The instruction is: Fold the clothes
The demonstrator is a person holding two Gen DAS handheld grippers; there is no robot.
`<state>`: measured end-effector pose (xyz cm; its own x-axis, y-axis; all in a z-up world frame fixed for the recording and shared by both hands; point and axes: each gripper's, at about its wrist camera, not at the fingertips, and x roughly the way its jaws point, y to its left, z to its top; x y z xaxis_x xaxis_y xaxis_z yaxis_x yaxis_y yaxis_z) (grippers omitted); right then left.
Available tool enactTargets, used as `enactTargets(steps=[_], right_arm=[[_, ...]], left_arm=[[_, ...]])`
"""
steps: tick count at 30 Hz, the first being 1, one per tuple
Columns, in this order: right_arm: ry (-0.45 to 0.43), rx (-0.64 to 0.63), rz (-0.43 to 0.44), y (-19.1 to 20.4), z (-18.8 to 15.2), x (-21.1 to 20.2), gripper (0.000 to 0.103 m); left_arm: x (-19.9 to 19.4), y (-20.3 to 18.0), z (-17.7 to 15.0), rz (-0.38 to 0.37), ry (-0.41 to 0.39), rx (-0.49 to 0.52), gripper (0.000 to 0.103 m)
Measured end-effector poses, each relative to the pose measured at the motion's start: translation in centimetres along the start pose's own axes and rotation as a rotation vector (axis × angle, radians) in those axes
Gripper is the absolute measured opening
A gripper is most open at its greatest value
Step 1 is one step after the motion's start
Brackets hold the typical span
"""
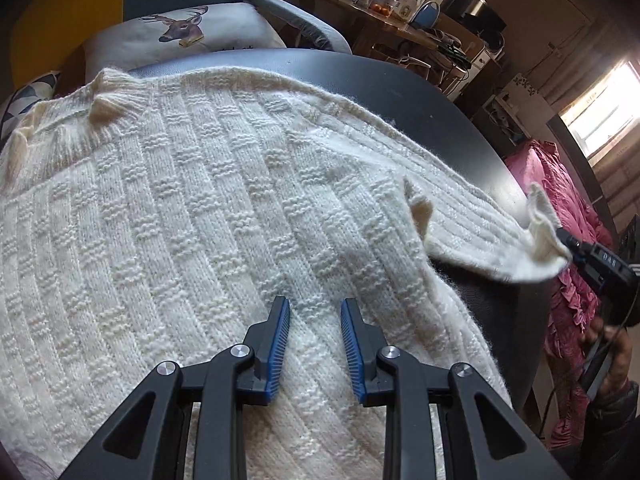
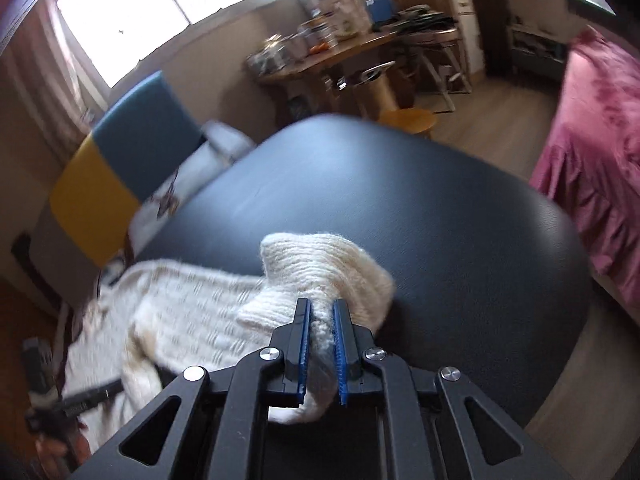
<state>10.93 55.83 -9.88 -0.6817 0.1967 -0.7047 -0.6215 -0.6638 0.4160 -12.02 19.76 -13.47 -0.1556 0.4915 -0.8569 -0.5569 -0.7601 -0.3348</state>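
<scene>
The cream knitted sweater [image 1: 192,208] lies spread flat on the dark desk [image 1: 400,80], collar toward the deer-print cushion [image 1: 180,30]. Its sleeve [image 1: 472,232] stretches out to the side, and the cuff [image 2: 328,272] is pinched between the fingers of the right gripper [image 2: 321,312], lifted a little off the desk. The left gripper [image 1: 315,308] hovers low over the sweater's body, fingers spread apart with nothing caught between them. A pink bedspread [image 2: 592,168] hangs just beyond the desk.
</scene>
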Motion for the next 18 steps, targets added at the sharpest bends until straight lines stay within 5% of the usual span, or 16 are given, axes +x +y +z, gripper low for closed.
enactTargets(steps=[5, 10, 14, 15, 17, 18], right_arm=[[0.043, 0.15, -0.065, -5.7, -0.3, 1.3, 0.011], [-0.008, 0.271, -0.003, -8.4, -1.8, -0.9, 0.018], [-0.12, 0.129, -0.033, -6.4, -1.1, -6.4, 0.024], [-0.114, 0.063, -0.016, -5.0, -0.9, -7.1, 0.03], [-0.094, -0.03, -0.021, -2.6, -1.0, -7.3, 0.062], [-0.079, -0.051, -0.033, -1.9, -1.1, -7.0, 0.066]], left_arm=[[0.0, 0.1, -0.2, -0.003, -0.001, 0.007, 0.026], [-0.4, 0.0, 0.3, 0.022, 0.024, 0.021, 0.026], [-2.0, -0.8, 1.5, 0.024, -0.002, 0.079, 0.026], [-2.4, -1.1, 1.9, 0.02, -0.013, 0.096, 0.026], [-2.6, -1.7, 3.4, 0.033, -0.027, 0.118, 0.026], [-2.5, -2.2, 4.2, 0.035, -0.032, 0.126, 0.026]])
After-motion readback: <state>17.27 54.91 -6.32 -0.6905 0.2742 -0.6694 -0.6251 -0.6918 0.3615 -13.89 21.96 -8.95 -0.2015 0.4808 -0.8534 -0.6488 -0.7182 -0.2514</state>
